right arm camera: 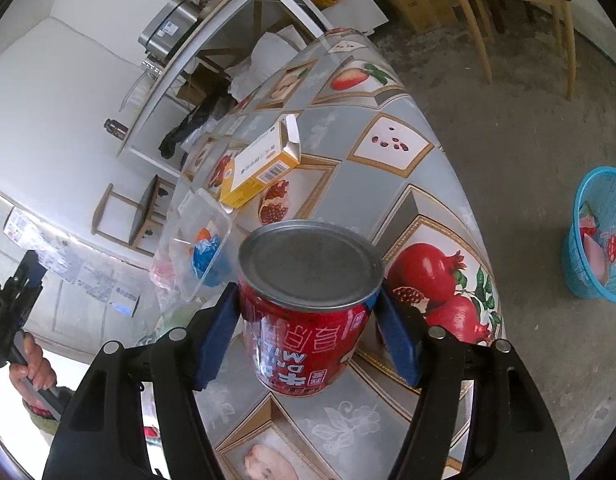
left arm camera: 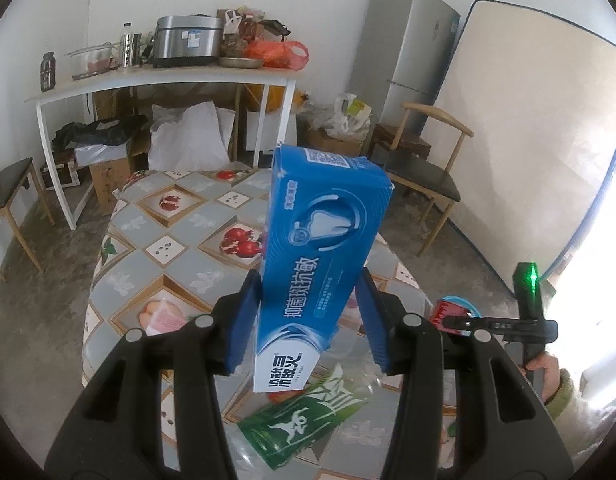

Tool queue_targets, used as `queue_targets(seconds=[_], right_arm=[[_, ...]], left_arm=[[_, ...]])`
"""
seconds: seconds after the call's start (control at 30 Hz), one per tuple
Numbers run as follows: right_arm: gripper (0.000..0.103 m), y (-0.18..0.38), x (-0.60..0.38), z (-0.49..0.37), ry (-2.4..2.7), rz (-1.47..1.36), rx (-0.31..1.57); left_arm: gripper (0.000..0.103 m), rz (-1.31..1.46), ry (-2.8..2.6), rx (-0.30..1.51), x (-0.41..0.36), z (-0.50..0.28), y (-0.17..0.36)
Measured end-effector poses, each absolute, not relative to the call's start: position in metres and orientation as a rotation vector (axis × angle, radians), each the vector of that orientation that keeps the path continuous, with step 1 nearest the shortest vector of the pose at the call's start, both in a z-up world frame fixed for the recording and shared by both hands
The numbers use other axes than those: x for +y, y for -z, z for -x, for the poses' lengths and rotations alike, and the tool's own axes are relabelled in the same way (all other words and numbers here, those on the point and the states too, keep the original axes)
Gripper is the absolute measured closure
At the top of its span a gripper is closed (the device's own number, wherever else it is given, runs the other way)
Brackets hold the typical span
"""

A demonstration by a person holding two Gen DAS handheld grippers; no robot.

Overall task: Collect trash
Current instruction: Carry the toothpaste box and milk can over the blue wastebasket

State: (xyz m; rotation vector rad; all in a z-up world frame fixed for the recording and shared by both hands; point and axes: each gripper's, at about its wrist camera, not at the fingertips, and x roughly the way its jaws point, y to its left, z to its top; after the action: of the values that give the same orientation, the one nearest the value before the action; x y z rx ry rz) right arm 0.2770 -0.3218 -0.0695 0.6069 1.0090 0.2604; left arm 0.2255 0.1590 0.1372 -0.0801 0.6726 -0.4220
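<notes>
My left gripper [left arm camera: 308, 320] is shut on a blue toothpaste box [left arm camera: 320, 248] and holds it upright above the fruit-patterned table [left arm camera: 179, 216]. A green wrapper [left arm camera: 303, 420] lies on the table below it. My right gripper [right arm camera: 308, 332] is shut on a red milk drink can [right arm camera: 308, 308] and holds it above the table [right arm camera: 396, 144]. A yellow and white carton [right arm camera: 259, 168] with an open flap and a clear plastic tray [right arm camera: 195, 248] with blue scraps lie on the table beyond the can. A blue trash basket [right arm camera: 600, 236] stands on the floor to the right.
A white side table [left arm camera: 167, 80] with a rice cooker [left arm camera: 187, 40] stands against the far wall, with boxes and bags under it. Wooden chairs [left arm camera: 424, 176] stand around. A fridge [left arm camera: 408, 48] and a mattress [left arm camera: 540, 128] are at the right.
</notes>
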Motion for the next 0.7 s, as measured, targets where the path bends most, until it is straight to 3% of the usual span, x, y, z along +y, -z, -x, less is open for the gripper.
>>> queue_targets(seconds=[0.7], right_arm=[[0.038,0.025,-0.279,-0.247,-0.185,-0.214,0.874]], left_arm=[[0.057,0.119,0.451,0.633,0.156,-0.202,-0.145]])
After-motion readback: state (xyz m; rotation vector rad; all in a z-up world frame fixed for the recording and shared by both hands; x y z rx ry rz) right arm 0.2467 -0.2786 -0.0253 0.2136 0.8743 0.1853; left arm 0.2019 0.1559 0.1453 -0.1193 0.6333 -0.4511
